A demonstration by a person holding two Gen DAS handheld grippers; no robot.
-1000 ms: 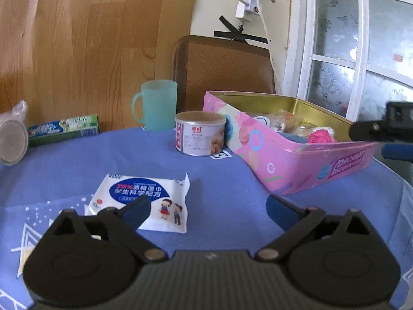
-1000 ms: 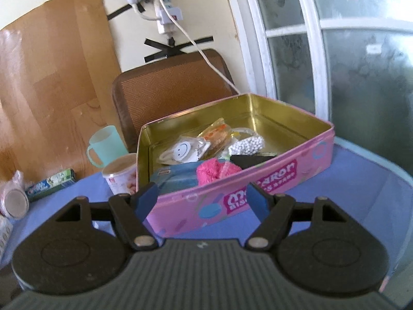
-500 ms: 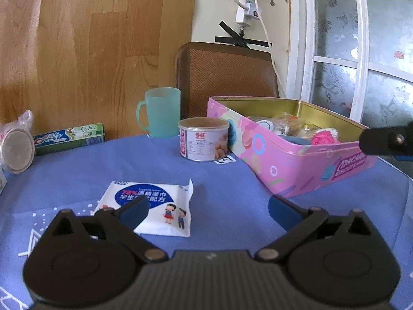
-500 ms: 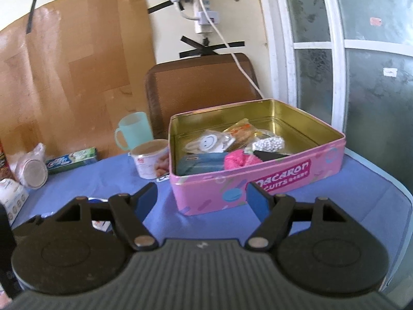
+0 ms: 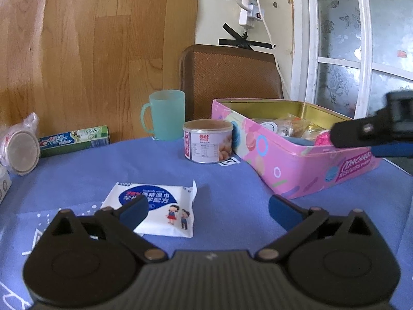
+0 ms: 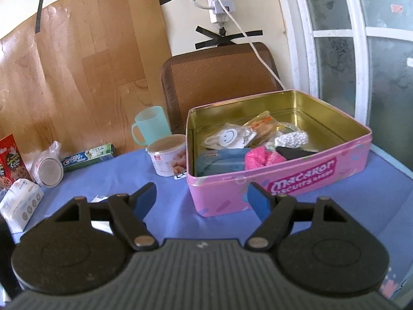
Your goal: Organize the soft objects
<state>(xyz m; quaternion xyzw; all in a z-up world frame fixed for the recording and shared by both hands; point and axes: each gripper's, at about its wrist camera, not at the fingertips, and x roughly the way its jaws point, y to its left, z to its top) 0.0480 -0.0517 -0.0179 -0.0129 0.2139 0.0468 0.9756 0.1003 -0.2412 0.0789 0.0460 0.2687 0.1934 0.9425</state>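
1. Your left gripper (image 5: 207,208) hangs over the near edge of the table (image 5: 227,188), jaws spread wide and holding nothing; its left fingertip overlaps the wet-wipe packet (image 5: 157,205) lying flat on the cloth.
2. Your right gripper (image 6: 202,197) is likewise wide apart and empty, in front of the pink tin (image 6: 304,178).
3. That tin sits toward the table's right edge and holds a pink fluffy item (image 6: 260,157) and a blue pouch (image 6: 219,164).

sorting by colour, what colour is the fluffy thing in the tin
Bright pink fluffy thing, clearest in the right wrist view.
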